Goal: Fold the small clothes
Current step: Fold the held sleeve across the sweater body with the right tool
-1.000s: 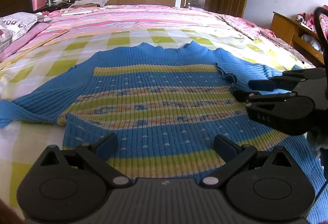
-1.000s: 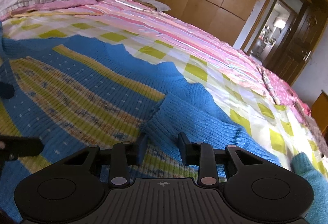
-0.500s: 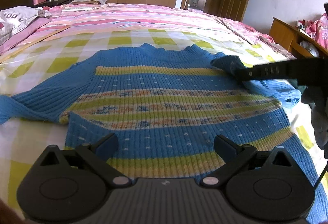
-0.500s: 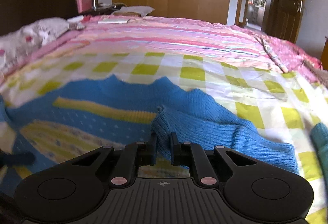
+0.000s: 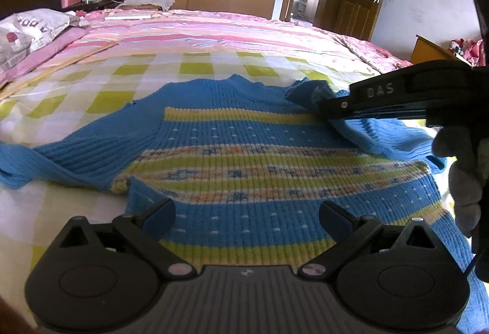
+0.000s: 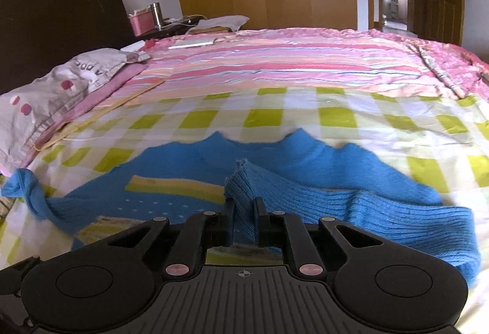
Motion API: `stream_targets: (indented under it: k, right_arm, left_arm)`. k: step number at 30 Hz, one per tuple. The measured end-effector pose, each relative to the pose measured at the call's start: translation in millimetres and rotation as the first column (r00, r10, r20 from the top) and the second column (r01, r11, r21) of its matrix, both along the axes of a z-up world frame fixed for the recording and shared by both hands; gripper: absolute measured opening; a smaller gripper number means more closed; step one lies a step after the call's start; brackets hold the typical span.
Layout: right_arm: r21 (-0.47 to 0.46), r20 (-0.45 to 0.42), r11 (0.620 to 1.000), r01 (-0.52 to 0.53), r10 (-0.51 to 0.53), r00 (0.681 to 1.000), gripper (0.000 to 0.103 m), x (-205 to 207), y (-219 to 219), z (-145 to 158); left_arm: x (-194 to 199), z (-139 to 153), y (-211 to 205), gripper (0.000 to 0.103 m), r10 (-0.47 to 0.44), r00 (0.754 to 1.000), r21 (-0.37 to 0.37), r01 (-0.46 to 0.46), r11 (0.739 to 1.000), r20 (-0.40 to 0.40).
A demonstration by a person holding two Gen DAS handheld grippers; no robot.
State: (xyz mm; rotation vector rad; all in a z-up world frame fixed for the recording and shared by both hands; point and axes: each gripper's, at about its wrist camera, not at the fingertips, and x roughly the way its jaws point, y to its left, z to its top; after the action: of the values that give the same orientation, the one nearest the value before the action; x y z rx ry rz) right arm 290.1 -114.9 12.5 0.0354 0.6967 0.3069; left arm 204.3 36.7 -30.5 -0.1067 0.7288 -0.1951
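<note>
A small blue knit sweater (image 5: 244,156) with yellow-green and patterned stripes lies flat on the checked bedspread (image 5: 128,80). My left gripper (image 5: 246,213) is open and empty, low over the sweater's hem. My right gripper (image 6: 244,207) is shut on the cuff of the right sleeve (image 6: 351,205) and holds it lifted over the chest, near the collar. In the left wrist view the right gripper (image 5: 324,106) reaches in from the right with the sleeve (image 5: 391,141) draped below it. The other sleeve (image 5: 61,156) lies stretched out to the left.
A grey pillow (image 5: 27,31) lies at the far left by the dark headboard (image 6: 55,22). A pink striped quilt (image 5: 229,34) covers the far half of the bed. A wooden cabinet (image 5: 428,51) stands at the right. Wardrobes and a door are behind.
My right gripper closed on the right sleeve's cuff, lifted it and carried it inward over the sweater's chest toward the collar. My left gripper stayed open over the hem.
</note>
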Motion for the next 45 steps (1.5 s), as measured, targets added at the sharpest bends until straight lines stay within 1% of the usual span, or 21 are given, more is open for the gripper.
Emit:
stream_targets:
  k: [7,12,15,22,26,31,39,42,45]
  right_arm:
    - [0.04,-0.016,0.999,-0.025,0.025,1.0,0.012,7,22,-8]
    - [0.063,-0.031,0.996,-0.059,0.061,0.998,0.012,9,41,-15]
    - [0.075,-0.041,0.994,-0.08,0.084,0.996,0.012,10,49,-18]
    - [0.113,-0.066,0.988,-0.102,0.11,0.992,0.012,14,59,-21]
    - [0.14,-0.083,0.983,-0.118,0.13,0.988,0.012,18,63,-21]
    - [0.183,-0.099,0.975,-0.124,0.144,0.985,0.012,21,71,-20]
    - [0.198,-0.115,0.969,-0.149,0.174,0.978,0.012,19,86,-26]
    - [0.211,-0.127,0.966,-0.15,0.179,0.976,0.012,20,91,-29]
    - [0.211,-0.133,0.965,-0.156,0.186,0.974,0.013,20,95,-33]
  left_arm:
    - [1,1,6,0.103,0.01,1.0,0.0,-0.01,1.0,0.002]
    - [2,1,11,0.103,0.021,1.0,0.019,-0.022,1.0,0.011]
    - [3,1,15,0.103,0.028,1.0,0.009,-0.029,1.0,0.011]
    - [4,0,22,0.103,0.055,0.998,-0.001,-0.055,0.998,0.007]
    - [4,3,27,0.103,0.068,0.997,0.009,-0.068,0.998,0.021]
    - [2,10,41,0.103,0.1,0.993,0.031,-0.102,0.994,0.057]
    - [6,12,71,0.103,0.191,0.98,-0.002,-0.192,0.981,0.057]
    - [7,12,76,0.103,0.211,0.976,-0.015,-0.21,0.978,0.055]
    - [6,12,77,0.103,0.215,0.975,-0.008,-0.215,0.977,0.06]
